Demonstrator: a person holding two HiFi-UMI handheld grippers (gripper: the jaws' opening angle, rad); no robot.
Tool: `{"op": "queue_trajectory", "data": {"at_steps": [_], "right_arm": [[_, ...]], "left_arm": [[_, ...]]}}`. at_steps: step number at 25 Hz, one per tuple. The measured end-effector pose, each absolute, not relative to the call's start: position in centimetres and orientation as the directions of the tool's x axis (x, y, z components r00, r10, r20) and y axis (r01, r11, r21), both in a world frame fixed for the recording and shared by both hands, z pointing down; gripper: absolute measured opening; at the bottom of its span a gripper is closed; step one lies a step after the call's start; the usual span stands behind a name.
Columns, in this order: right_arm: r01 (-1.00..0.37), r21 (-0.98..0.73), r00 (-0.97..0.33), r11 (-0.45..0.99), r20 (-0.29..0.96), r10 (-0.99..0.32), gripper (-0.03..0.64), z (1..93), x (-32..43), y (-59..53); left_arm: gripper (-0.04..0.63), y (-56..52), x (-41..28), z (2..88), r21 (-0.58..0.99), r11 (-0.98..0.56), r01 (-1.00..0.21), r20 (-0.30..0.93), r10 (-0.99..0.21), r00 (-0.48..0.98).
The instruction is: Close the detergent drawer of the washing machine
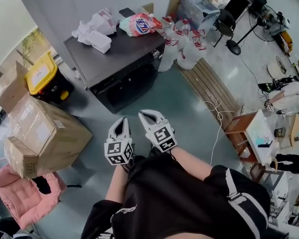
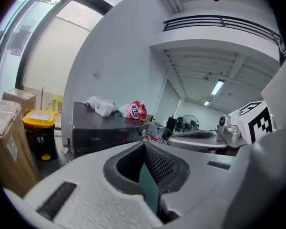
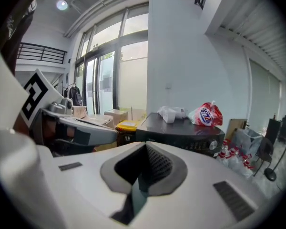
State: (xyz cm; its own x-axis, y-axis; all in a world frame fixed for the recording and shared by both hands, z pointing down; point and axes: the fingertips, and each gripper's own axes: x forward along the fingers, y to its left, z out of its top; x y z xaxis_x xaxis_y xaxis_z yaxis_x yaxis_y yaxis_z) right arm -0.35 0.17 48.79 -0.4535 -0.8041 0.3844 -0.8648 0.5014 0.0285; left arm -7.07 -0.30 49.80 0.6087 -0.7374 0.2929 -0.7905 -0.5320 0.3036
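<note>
A dark grey washing machine (image 1: pixel 117 63) stands on the floor ahead, with white bags and a red-and-white detergent bag (image 1: pixel 138 24) on its top. Its front panel (image 2: pixel 105 136) carries a round knob (image 3: pixel 213 145) at the right end; no drawer visibly sticks out from it. My left gripper (image 1: pixel 122 121) and right gripper (image 1: pixel 148 115) hover side by side in the air, well short of the machine and pointing toward it. In the left gripper view the jaws (image 2: pixel 144 145) are shut with nothing between them. In the right gripper view the jaws (image 3: pixel 145 146) are likewise shut and empty.
Large cardboard boxes (image 1: pixel 45 133) and a yellow-lidded bin (image 1: pixel 42 76) sit left of the machine, with a pink chair (image 1: pixel 22 193) nearer. Packs of bottles (image 1: pixel 187 44) lean at its right. A white cable (image 1: pixel 217 113) and a small wooden table (image 1: pixel 249 133) lie to the right.
</note>
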Motion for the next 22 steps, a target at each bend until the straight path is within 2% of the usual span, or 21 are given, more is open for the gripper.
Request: {"op": "queue_trajectory", "data": {"at_steps": [13,22], "right_arm": [[-0.899,0.068,-0.424,0.434,0.118,-0.898,0.005,34.9,3.8,-3.2],[-0.904,0.100,-0.415,0.415,0.030,-0.909,0.005,30.2,4.1,-3.3]], "left_arm": [[0.006,-4.3,-6.7,34.2,0.137,-0.549,-0.825,0.036,-0.829,0.558],[0.006,-4.9,-8.2,28.5,0.029,-0.508,-0.861,-0.065,-0.860,0.506]]}}
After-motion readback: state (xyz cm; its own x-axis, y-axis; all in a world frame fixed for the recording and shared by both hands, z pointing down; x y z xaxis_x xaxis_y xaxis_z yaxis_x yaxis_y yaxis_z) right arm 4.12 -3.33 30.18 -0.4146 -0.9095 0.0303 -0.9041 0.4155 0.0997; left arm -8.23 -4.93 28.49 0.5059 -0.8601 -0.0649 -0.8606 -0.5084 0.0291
